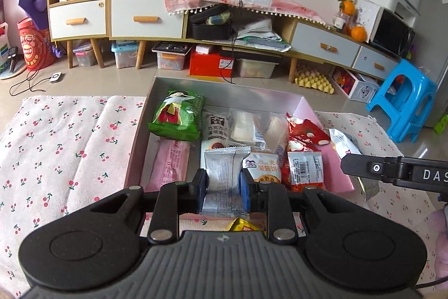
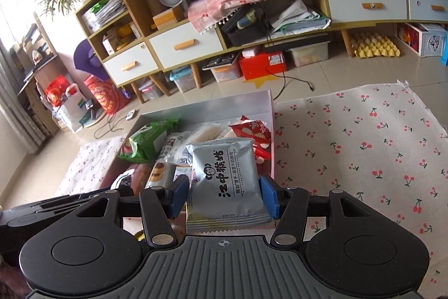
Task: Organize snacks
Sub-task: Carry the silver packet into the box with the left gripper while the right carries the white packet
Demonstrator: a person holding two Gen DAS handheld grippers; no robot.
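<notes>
A pink open box (image 1: 134, 147) on the cherry-print cloth holds several snack packets: a green bag (image 1: 177, 114), a pink packet (image 1: 169, 163), clear-wrapped biscuits (image 1: 243, 126) and red packets (image 1: 303, 156). My left gripper (image 1: 222, 187) is shut on a silver packet (image 1: 224, 173), seam side up, over the box's near edge. My right gripper (image 2: 222, 194) is shut on a silver-grey biscuit packet (image 2: 226, 178) with black lettering, held over the box's near right part (image 2: 267, 102). The right gripper's arm (image 1: 392, 168) shows at the right of the left wrist view.
The cherry-print cloth (image 1: 64, 147) spreads left and right (image 2: 364, 147) of the box. A yellow packet (image 1: 243, 226) lies just in front of the box. Beyond are tiled floor, a low cabinet (image 1: 145, 16), storage boxes and a blue stool (image 1: 403, 100).
</notes>
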